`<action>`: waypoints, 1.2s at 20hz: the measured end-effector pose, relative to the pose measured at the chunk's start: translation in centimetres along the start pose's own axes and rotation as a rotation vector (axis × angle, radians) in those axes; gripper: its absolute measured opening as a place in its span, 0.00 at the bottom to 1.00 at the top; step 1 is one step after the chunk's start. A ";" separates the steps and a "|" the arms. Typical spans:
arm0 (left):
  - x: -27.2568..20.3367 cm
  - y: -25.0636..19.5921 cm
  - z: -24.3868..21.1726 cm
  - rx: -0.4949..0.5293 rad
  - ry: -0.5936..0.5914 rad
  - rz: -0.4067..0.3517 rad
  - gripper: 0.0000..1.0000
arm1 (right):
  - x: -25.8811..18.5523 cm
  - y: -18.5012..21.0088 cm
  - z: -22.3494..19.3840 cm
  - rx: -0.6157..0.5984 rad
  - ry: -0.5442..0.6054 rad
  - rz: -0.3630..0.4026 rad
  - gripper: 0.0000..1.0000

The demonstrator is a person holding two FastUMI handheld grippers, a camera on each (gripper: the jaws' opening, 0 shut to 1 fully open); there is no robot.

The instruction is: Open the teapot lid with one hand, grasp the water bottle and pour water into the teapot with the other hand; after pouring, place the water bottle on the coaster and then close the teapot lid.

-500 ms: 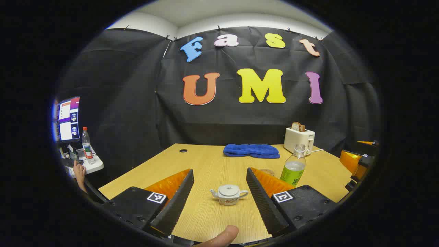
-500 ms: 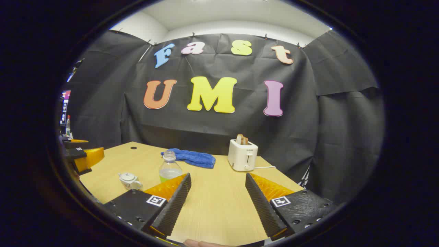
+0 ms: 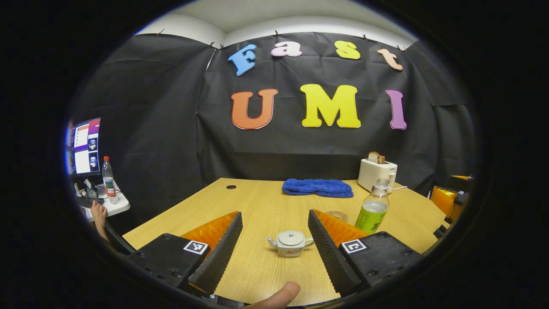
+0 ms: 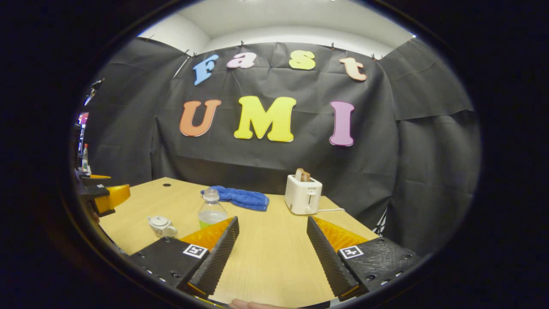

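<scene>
A small white teapot [image 3: 290,243] with its lid on stands on the wooden table [image 3: 266,201], straight ahead of my left gripper [image 3: 274,257], which is open and empty short of it. To its right stands a clear water bottle [image 3: 372,210] with a green label, and a round coaster [image 3: 337,214] lies just left of the bottle. In the right gripper view, the teapot [image 4: 162,226] and the bottle [image 4: 211,211] sit at the left, partly behind my left finger. My right gripper [image 4: 271,253] is open over bare table. The left gripper [image 4: 105,195] shows at the far left edge.
A blue towel [image 3: 317,188] lies at the back of the table. A white toaster [image 3: 377,174] with bread stands at the back right, its cord trailing. Left of the table stand a monitor [image 3: 83,146], a bottle [image 3: 108,180] on a small stand, and a person's hand [image 3: 98,212].
My left gripper has shifted slightly; the teapot, bottle and towel sit a little farther right in its view. The right gripper has barely moved.
</scene>
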State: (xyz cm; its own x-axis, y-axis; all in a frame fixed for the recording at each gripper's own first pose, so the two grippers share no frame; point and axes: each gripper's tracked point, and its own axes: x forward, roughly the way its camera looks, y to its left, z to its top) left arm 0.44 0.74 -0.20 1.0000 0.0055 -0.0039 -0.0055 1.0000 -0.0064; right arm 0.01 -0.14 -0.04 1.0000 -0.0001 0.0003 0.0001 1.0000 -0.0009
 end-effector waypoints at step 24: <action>12.2 -2.7 -8.6 -0.038 0.060 -0.090 0.67 | 1.7 -3.1 -0.1 0.152 -0.010 -0.058 0.95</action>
State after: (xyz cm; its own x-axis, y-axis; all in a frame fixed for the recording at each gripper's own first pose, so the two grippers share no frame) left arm 12.59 -1.94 -8.86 0.9944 -0.0856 -0.0612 0.0828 0.9955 -0.0470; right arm 1.75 -3.20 -0.18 0.9983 -0.0581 0.0059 0.0566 0.9870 0.1507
